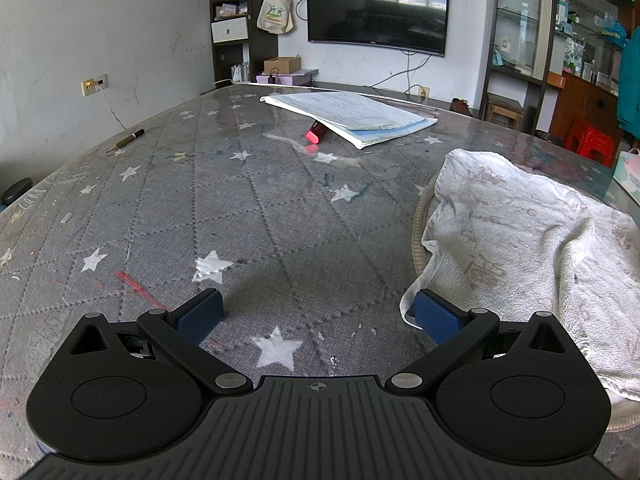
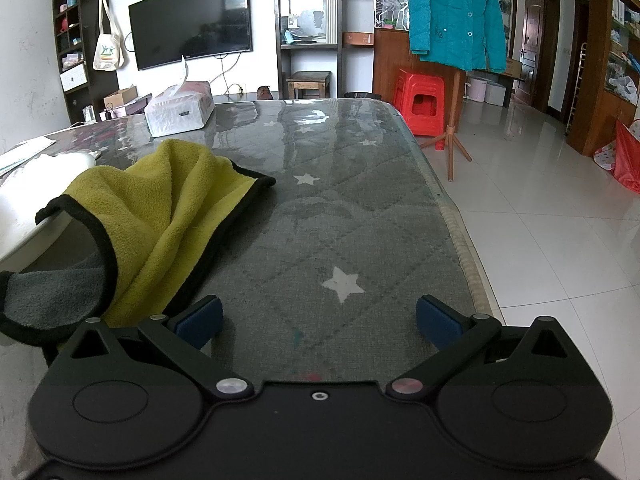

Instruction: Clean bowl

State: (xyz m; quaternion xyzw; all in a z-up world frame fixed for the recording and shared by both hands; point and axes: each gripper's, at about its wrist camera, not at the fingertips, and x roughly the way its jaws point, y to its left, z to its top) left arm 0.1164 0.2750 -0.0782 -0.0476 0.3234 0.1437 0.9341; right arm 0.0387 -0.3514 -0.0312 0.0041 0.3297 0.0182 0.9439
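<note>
- Bowl (image 1: 418,216): on the desk (image 1: 280,208), right of my left gripper (image 1: 320,316); only a sliver of rim shows under the white towel (image 1: 520,248) draped over it.
- In the right view, a white curved edge (image 2: 24,236) at far left is likely the same bowl.
- Yellow cloth (image 2: 168,208) lies beside it, just left of my right gripper (image 2: 320,316).
- Both jaws spread wide, holding nothing.
- My read: wiping not started; cloth pickup and all cleaning remain.
</note>
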